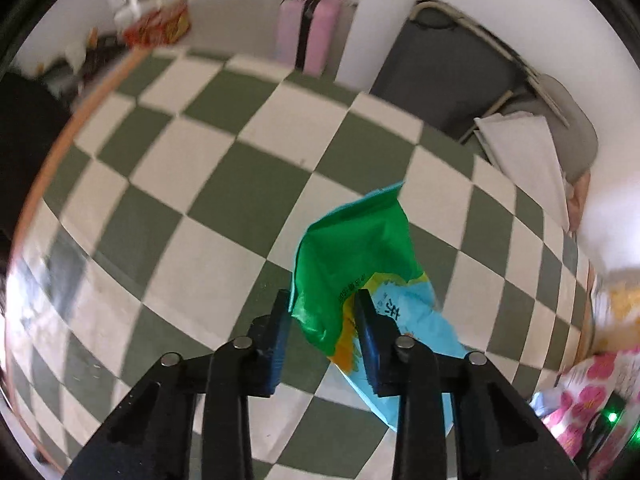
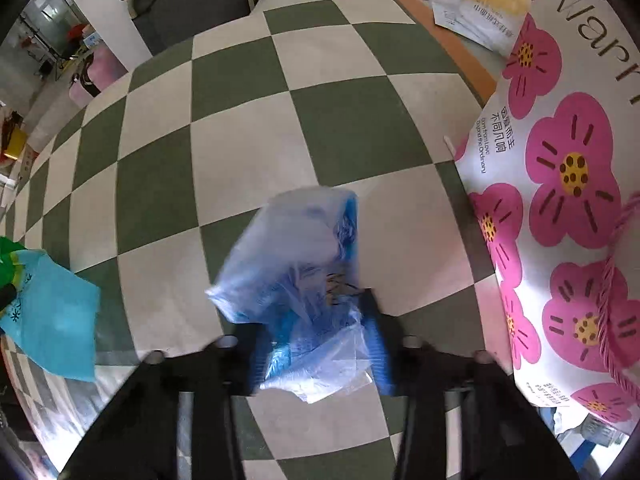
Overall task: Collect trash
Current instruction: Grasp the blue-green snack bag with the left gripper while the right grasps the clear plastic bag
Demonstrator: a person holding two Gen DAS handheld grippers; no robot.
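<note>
My left gripper (image 1: 322, 304) is shut on a green and light blue snack wrapper (image 1: 352, 256) and holds it above the green and white checkered tablecloth (image 1: 192, 168). The same wrapper shows at the left edge of the right wrist view (image 2: 52, 320). My right gripper (image 2: 308, 316) is shut on a crumpled clear and blue plastic bag (image 2: 296, 256), also held above the cloth. A white paper bag with pink flowers (image 2: 560, 184) stands close on the right of the right gripper; it shows in the left wrist view at the lower right (image 1: 592, 392).
A yellow and white packet (image 2: 488, 4) lies at the table's far right edge. A red and yellow snack box (image 1: 160, 28) sits at the far left. A grey folding chair (image 1: 472, 68) and pink suitcases (image 1: 308, 28) stand beyond the table.
</note>
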